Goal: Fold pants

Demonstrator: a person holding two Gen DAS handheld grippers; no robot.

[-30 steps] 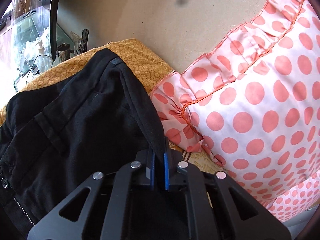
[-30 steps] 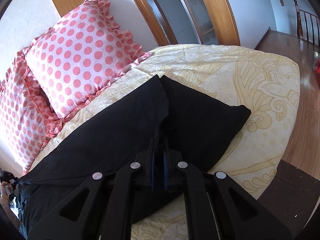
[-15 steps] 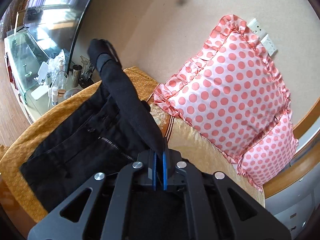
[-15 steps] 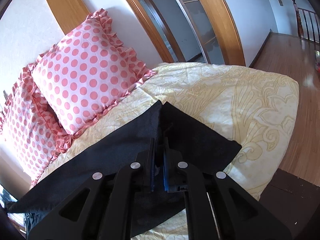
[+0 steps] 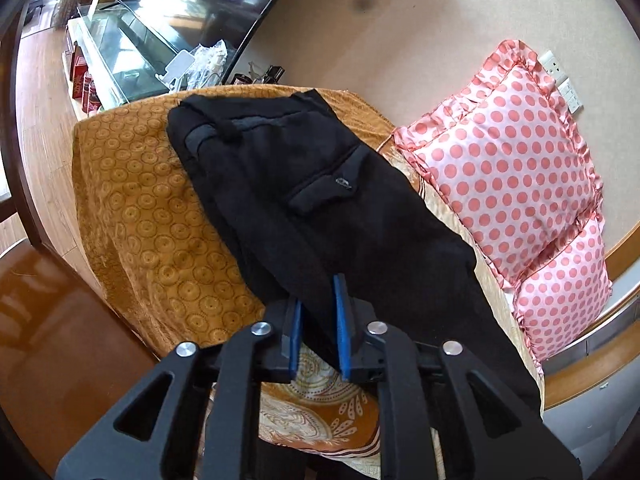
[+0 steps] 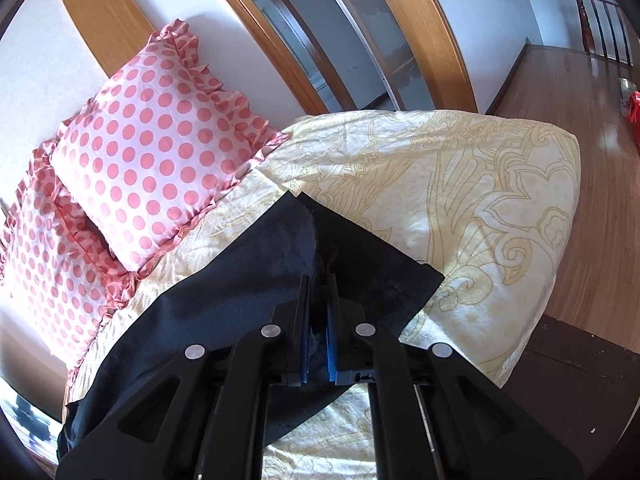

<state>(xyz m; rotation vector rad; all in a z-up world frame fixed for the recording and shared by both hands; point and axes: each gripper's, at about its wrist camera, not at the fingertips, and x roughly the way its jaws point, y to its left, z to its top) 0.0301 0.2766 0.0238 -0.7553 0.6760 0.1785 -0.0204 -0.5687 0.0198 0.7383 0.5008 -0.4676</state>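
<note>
Black pants [image 5: 320, 200] lie lengthwise along the bed, folded leg on leg, with the waistband at the far end on a gold patterned blanket [image 5: 132, 208] and a back pocket facing up. My left gripper [image 5: 318, 312] has its jaws parted, with the pants' near edge lying loosely between the blue pads. In the right wrist view the pant legs [image 6: 248, 304] end at the hems on a cream bedspread [image 6: 460, 184]. My right gripper [image 6: 318, 312] has its jaws slightly apart around a fold of the fabric.
Two pink polka-dot pillows [image 5: 508, 160] lean on the wall beside the pants; they also show in the right wrist view [image 6: 152, 148]. A glass stand with clutter [image 5: 132, 52] is beyond the bed's end. Wooden floor [image 6: 592, 128] lies past the other end.
My left gripper swung the lifted waist side over onto the pants and opened. My right gripper's jaws have parted slightly and it has drawn back a little.
</note>
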